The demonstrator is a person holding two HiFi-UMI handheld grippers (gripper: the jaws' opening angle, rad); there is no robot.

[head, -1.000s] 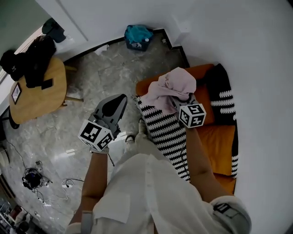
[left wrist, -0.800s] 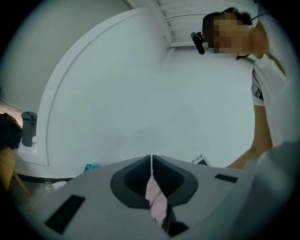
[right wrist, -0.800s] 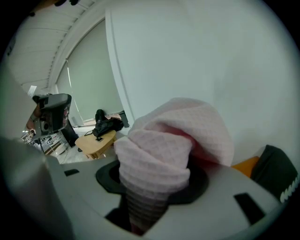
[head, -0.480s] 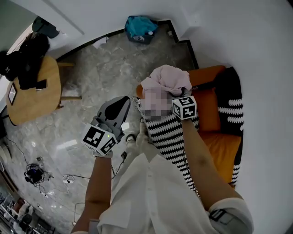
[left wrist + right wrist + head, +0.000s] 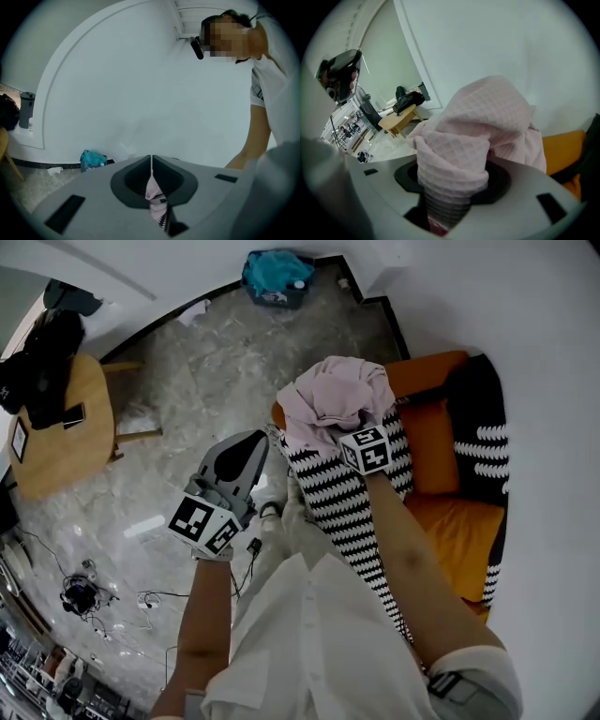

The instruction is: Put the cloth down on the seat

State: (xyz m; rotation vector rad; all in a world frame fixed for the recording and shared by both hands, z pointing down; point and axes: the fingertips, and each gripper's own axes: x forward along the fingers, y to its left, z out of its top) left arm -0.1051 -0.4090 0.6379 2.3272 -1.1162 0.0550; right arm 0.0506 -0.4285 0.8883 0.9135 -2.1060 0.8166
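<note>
Cloth (image 5: pixel 333 399), pink and waffle-woven, sits bunched in the right gripper (image 5: pixel 349 430). Its jaws have just been opening, yet a thick wad is wedged between them and the rest spills over the top. It is over the far left end of the orange seat (image 5: pixel 436 442), above the zigzag throw (image 5: pixel 342 502), probably so it lands there once freed. The left gripper (image 5: pixel 251 442), jaws together and empty, hovers to the left above the floor (image 5: pixel 187 399), seemingly kept clear because one gripper is enough.
</note>
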